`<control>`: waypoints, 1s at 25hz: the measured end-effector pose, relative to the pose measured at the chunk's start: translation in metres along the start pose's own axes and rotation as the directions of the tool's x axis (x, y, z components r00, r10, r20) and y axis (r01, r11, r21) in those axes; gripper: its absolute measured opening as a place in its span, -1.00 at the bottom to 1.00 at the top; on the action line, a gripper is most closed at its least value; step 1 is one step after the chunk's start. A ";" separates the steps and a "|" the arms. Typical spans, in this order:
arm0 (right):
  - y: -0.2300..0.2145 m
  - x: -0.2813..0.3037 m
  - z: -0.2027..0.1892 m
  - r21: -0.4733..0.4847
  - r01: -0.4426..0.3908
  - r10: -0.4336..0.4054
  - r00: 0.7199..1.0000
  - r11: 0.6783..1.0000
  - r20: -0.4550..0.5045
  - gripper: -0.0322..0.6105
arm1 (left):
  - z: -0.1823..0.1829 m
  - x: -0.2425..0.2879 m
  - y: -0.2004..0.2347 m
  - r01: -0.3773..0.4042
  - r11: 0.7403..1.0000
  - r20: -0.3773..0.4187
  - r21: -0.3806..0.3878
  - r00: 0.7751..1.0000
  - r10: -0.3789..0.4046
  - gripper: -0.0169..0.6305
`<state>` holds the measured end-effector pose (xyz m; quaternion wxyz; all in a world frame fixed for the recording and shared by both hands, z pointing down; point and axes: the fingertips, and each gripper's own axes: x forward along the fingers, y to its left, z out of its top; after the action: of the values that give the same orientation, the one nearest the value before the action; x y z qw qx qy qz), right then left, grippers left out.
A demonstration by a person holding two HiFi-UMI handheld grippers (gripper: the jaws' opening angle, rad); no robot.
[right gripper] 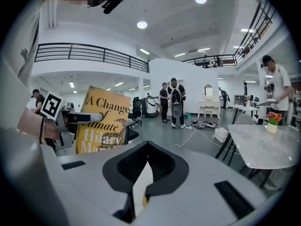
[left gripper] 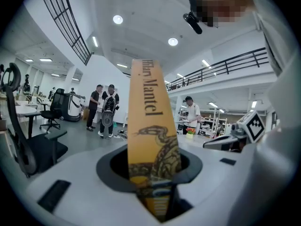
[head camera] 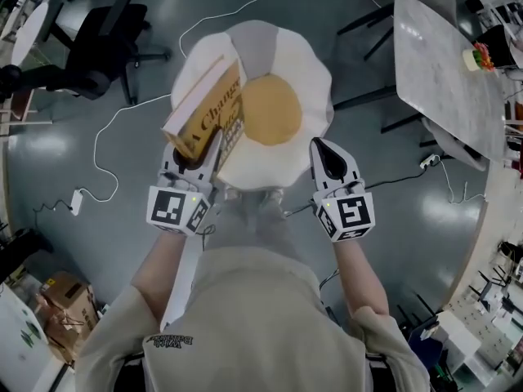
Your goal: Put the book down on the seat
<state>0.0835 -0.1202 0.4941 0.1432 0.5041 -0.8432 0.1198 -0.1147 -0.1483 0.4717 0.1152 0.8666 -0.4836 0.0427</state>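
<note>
Head view shows my left gripper (head camera: 200, 150) clamped on the yellow book (head camera: 207, 104), held tilted over the left edge of the fried-egg seat cushion (head camera: 286, 47), while my right gripper (head camera: 325, 155) hangs closed and empty at its near-right edge.

Marble table (head camera: 445, 76), black office chair (head camera: 100, 54)

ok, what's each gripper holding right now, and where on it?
Left gripper is clamped on the yellow book at the bottom end of its spine, with the book tilted over the seat. Right gripper is shut on nothing.
</note>
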 end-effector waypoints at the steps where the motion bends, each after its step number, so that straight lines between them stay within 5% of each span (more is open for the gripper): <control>1: -0.005 0.007 -0.007 -0.005 0.002 -0.002 1.000 1.000 -0.007 -0.88 | -0.007 0.008 0.001 0.007 1.000 0.005 -0.005 1.000 -0.007 -0.48; 9: -0.045 0.075 -0.068 0.014 0.008 -0.008 1.000 1.000 -0.012 -0.88 | -0.069 0.075 0.025 -0.025 1.000 0.047 0.006 0.999 0.024 -0.48; 25: -0.103 0.184 -0.214 0.083 0.053 -0.051 0.998 0.995 -0.031 -0.87 | -0.280 0.194 0.089 -0.072 0.996 0.001 0.053 0.997 0.072 -0.48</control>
<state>0.1176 -0.2441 0.7658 0.1372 0.5298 -0.8219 0.1583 -0.0774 -0.2870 0.7935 0.0909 0.8515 -0.5130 0.0597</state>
